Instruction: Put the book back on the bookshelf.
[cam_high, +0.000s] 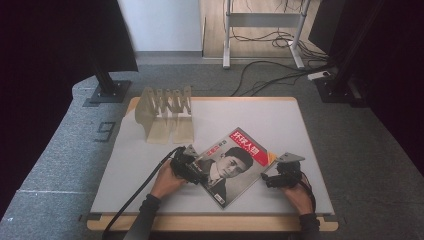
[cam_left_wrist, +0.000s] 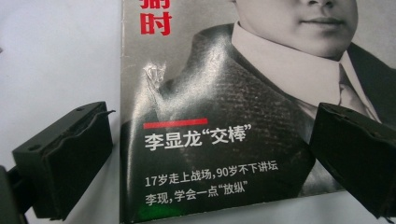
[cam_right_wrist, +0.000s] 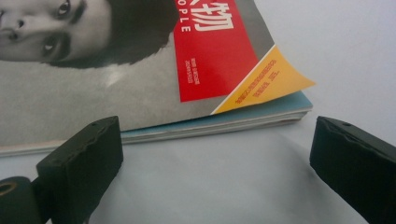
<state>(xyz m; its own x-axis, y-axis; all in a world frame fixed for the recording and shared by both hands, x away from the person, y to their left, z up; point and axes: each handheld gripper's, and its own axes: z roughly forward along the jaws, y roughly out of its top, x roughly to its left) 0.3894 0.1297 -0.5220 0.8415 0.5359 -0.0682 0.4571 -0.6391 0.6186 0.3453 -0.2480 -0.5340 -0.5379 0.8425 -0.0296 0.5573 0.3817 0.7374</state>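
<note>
With both the left hand-held gripper (cam_high: 192, 169) and right hand-held gripper (cam_high: 272, 177) released around the magazine (cam_high: 231, 162) near the worktop's (cam_high: 280, 120) front edge, closing could crease its curled cover corner.

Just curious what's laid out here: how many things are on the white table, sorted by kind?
Magazines: 1, the magazine lying flat with its cover up
File racks: 1, the beige rack at the far left
Hand-held grippers: 2, the left gripper and the right gripper, fingers open
Total: 4
</note>
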